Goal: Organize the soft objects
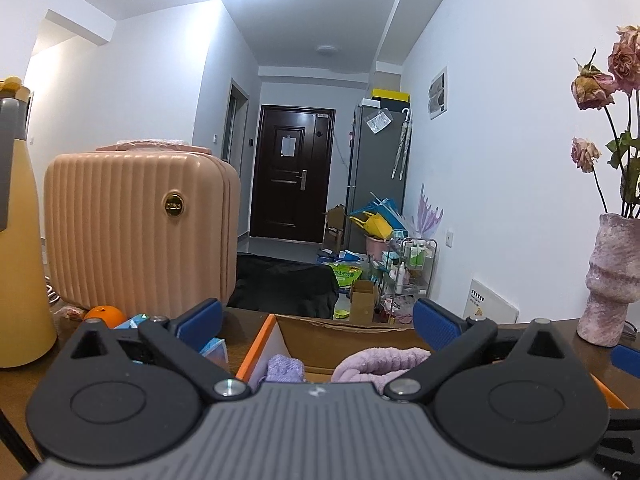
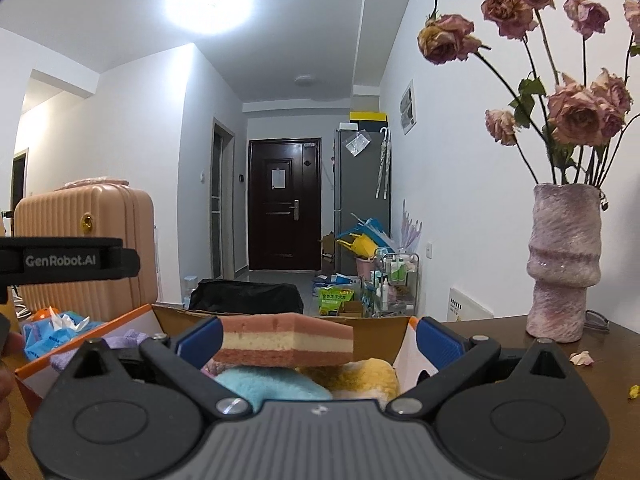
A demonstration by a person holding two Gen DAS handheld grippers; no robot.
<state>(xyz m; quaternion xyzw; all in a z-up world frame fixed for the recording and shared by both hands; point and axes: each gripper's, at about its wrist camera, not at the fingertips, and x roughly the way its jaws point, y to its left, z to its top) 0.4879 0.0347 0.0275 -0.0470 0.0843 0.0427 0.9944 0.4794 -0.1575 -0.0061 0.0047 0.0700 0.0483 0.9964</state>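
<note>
Resting low center of frame atop towels (image 2: 276,386) in the box (image 2: 180,314), the sponge (image 2: 286,342) looks light, squashy; grip its long edges. Right gripper (image 2: 318,340) and left gripper (image 1: 316,318) gape wide, empty.

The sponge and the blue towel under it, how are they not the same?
The sponge has three flat stripes, pink, cream, pink; the blue towel is one fluffy colour. The sponge has straight edges and sharp corners; the blue towel is a rounded lump. The sponge lies on top of the pile, between the open fingers of the right gripper; the blue towel lies beneath it. Both are in the cardboard box.
</note>
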